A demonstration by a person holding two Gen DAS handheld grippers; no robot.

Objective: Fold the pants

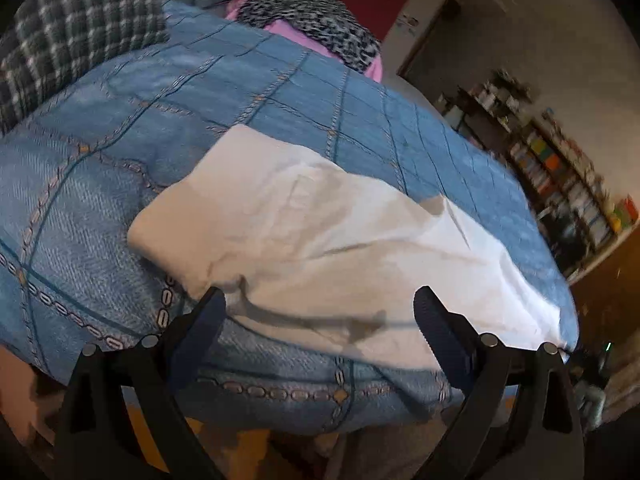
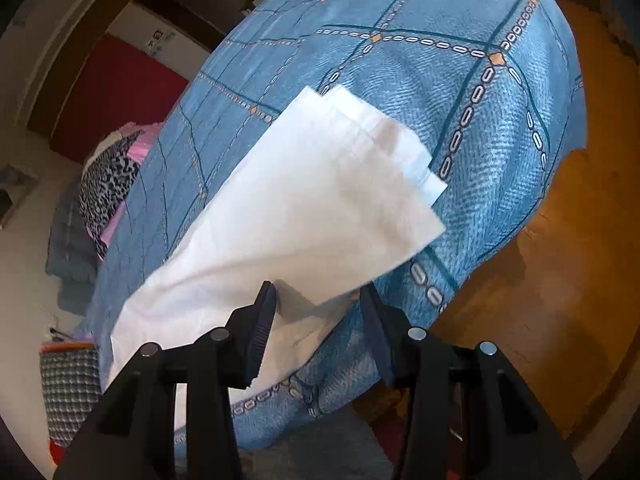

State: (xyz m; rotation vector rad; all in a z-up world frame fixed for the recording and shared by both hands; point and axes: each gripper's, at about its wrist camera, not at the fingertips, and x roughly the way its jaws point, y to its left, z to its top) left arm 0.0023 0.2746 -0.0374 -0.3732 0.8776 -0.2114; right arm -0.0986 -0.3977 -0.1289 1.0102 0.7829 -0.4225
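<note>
White pants (image 1: 320, 236) lie flat on a blue patterned bedspread (image 1: 120, 152), legs stacked one on the other. In the right wrist view the pants (image 2: 304, 216) run diagonally with the leg ends at the upper right. My left gripper (image 1: 320, 312) is open and empty, just above the near edge of the pants. My right gripper (image 2: 318, 300) is open and empty, its left finger (image 2: 260, 320) over the pants' near edge, the other over the bedspread (image 2: 460, 80).
A leopard-print and pink pile (image 1: 308, 16) and a checked blanket (image 1: 72, 36) lie at the bed's far end. Shelves (image 1: 560, 176) stand along the wall. Wooden floor (image 2: 560, 280) lies beside the bed edge.
</note>
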